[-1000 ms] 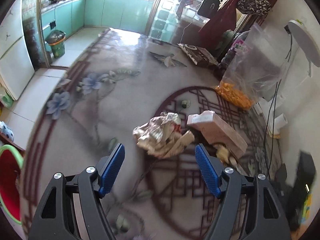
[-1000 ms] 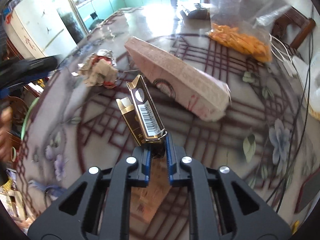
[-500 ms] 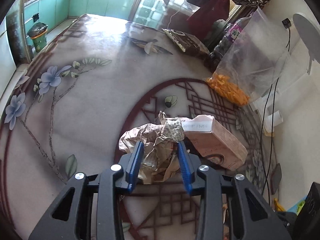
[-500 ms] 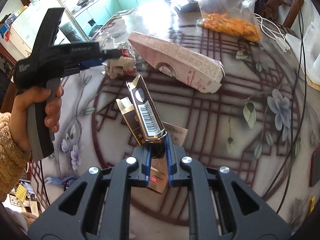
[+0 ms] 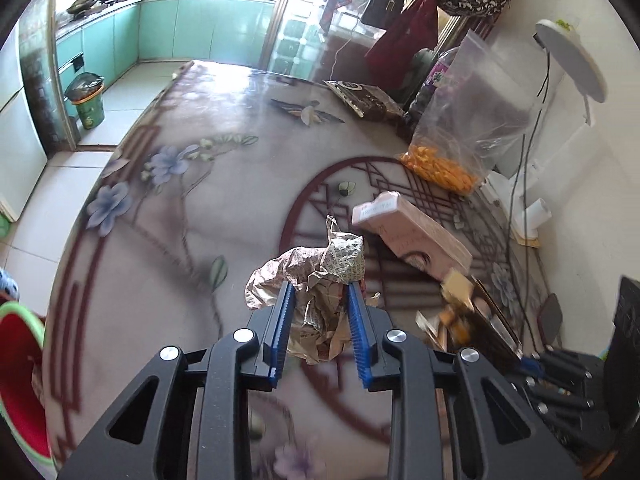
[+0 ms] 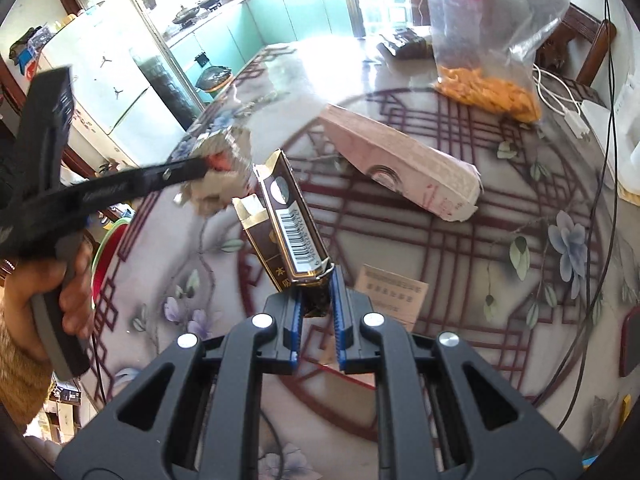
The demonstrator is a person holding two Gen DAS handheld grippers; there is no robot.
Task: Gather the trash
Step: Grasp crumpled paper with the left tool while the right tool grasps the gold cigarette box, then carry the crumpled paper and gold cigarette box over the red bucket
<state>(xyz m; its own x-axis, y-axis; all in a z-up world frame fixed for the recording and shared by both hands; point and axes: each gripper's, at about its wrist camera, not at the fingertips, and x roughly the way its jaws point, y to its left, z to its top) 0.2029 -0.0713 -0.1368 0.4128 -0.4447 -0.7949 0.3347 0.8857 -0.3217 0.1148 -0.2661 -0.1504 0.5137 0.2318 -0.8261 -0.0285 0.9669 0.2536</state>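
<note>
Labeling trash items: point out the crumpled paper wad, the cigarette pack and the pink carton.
crumpled paper wad (image 5: 316, 300), left wrist view, middle of the wad
cigarette pack (image 6: 294, 226), right wrist view, barcode side
pink carton (image 6: 400, 164), right wrist view, long top face

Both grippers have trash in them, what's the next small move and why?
Probably carry the left gripper leftward over the red bin and release. It is shut on the crumpled paper wad, lifted off the table; the right gripper holds the cigarette pack.

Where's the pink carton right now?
The pink carton lies on the table, centre-right in the right wrist view, just beyond the held cigarette pack and in front of the snack bag.
</note>
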